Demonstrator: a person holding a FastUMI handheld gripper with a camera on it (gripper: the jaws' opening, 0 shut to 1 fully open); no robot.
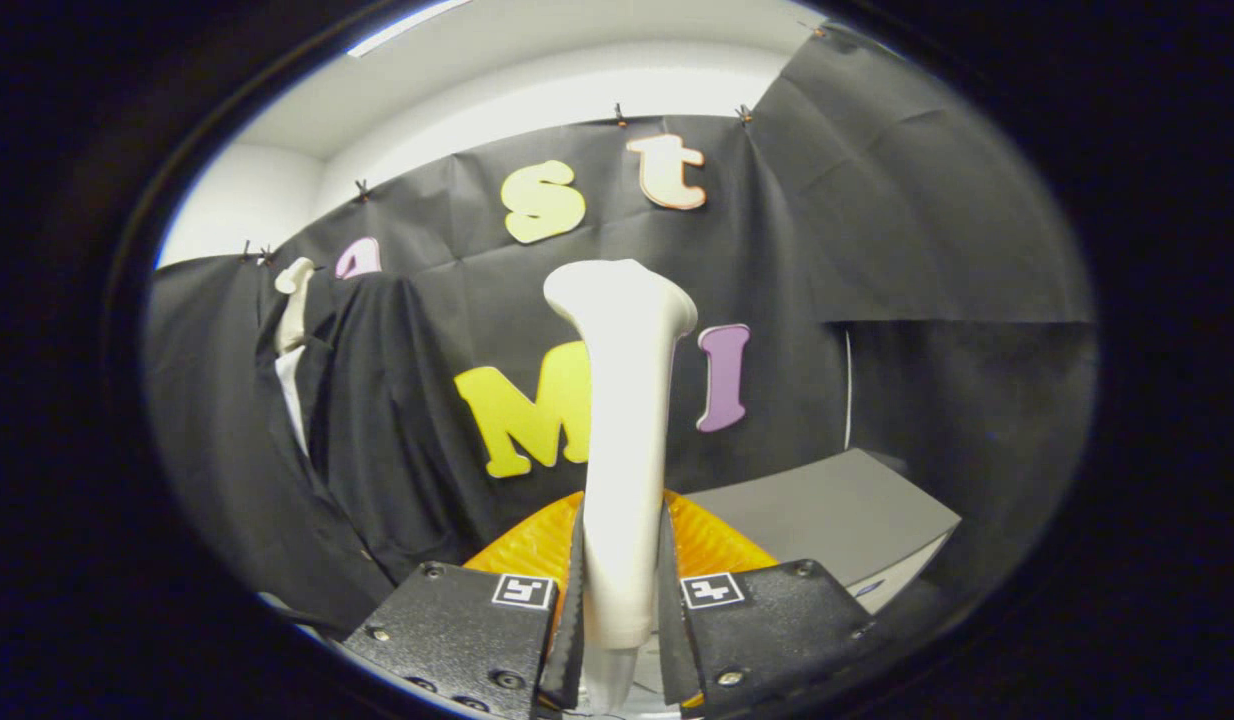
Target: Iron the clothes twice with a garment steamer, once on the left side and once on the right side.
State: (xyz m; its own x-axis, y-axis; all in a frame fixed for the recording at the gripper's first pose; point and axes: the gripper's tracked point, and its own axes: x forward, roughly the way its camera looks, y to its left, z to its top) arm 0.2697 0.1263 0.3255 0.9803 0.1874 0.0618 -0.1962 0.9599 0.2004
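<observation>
A white garment steamer (625, 420) stands upright between my fingers, its wide head at the top and its handle running down into the jaws. My gripper (622, 600) is shut on that handle, one finger pressing each side. Off to the left and beyond the steamer hangs a dark garment (367, 410) on a white hanger (295, 300), with a pale strip showing at its collar opening. The steamer head is well apart from the garment, to its right.
An orange ribbed object (712, 545) lies just behind the fingers, under the steamer. A grey box (837, 515) sits to the right of it. Black cloth walls close the space behind and on both sides.
</observation>
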